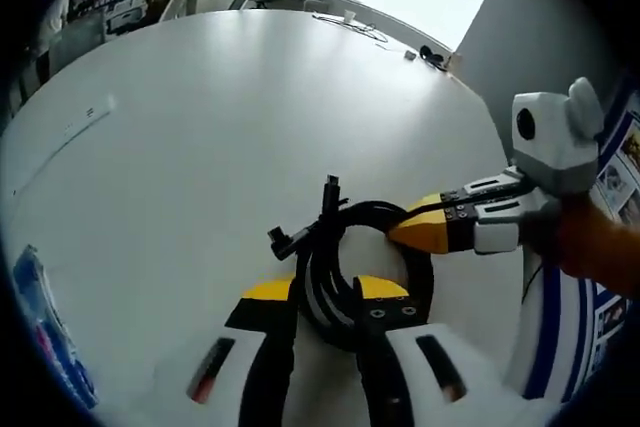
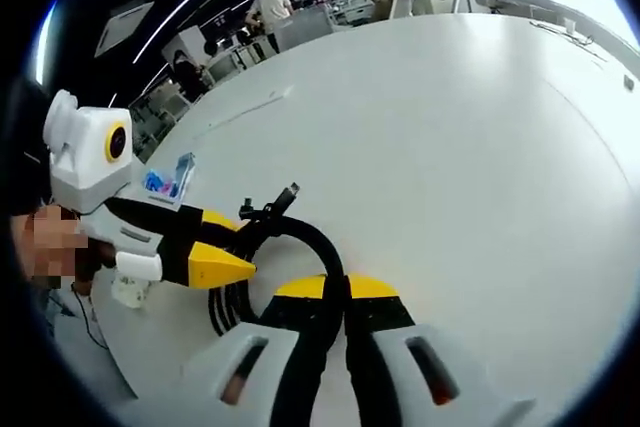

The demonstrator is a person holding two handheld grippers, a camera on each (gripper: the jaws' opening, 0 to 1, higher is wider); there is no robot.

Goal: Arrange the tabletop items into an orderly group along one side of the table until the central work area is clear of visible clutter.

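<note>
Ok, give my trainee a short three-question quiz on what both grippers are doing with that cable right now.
1. True or false: the left gripper is shut on the coiled black cable.
2. The right gripper grips: A) the coiled black cable, B) the small blue packet, C) nothing?
3. Fill in: the cable lies on a large ___ table.

Key: 1 true; 2 A; 3 white.
</note>
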